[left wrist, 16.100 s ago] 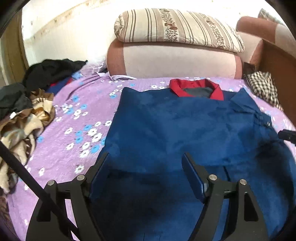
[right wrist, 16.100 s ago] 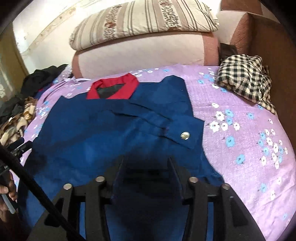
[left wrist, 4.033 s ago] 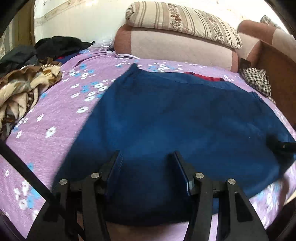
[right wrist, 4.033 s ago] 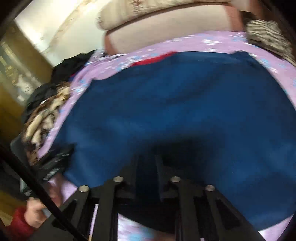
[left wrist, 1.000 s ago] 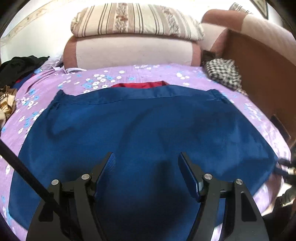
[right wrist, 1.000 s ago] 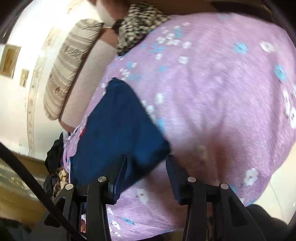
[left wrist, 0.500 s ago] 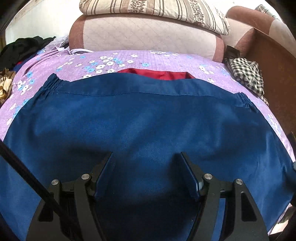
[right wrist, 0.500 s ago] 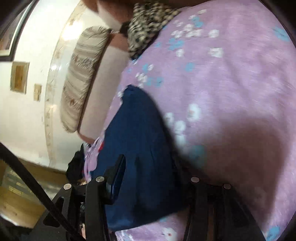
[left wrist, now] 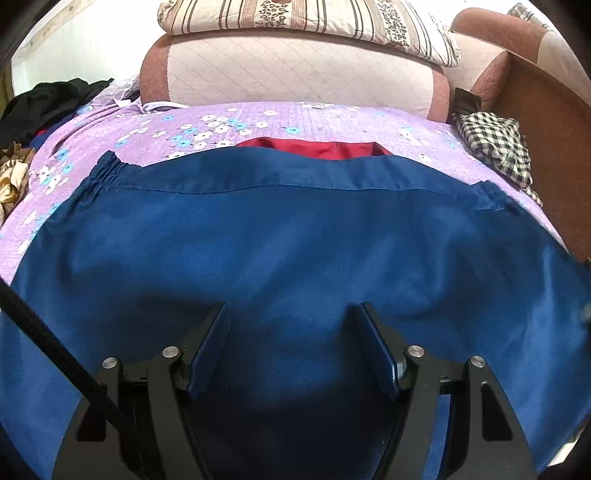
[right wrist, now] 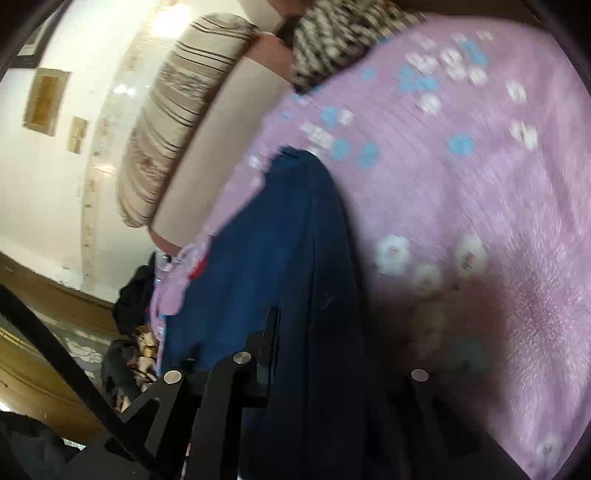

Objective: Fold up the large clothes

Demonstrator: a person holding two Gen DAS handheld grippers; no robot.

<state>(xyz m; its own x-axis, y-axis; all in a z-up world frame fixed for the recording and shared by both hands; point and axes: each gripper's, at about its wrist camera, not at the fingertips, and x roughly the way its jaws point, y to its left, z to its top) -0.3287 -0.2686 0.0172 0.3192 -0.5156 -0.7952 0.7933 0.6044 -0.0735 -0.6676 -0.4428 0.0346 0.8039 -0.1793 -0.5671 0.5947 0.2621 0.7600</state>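
Hovering over blue garment (left wrist: 295,251), left gripper (left wrist: 293,314) jaws wide apart, nothing pinched, cloth lying flat under and between the fingers (left wrist: 376,343). Right gripper (right wrist: 314,332) w/ jaws just been closing, now narrow, clamped on the garment's right edge (right wrist: 295,240), fabric bunched between the pads; right-side finger mostly lost in shadow, view blurred. Garment spread across purple floral sheet (left wrist: 258,125), folded over so hem w/ gathered corners faces away. Just past the hem, red collar (left wrist: 317,147) peeking out, touching the sheet. Right of garment, bare sheet (right wrist: 480,166) w/ white and blue flowers. Farther right near the wooden side, checked cloth (left wrist: 495,144) crumpled on the sheet. Far left, dark clothes pile (left wrist: 48,103) plus a brown patterned piece, apart from garment. At the back, pink-and-cream cushion (left wrist: 295,74) against the wall, striped pillow (left wrist: 303,16) on top of it. Framed pics on the wall in right wrist view, blurry.
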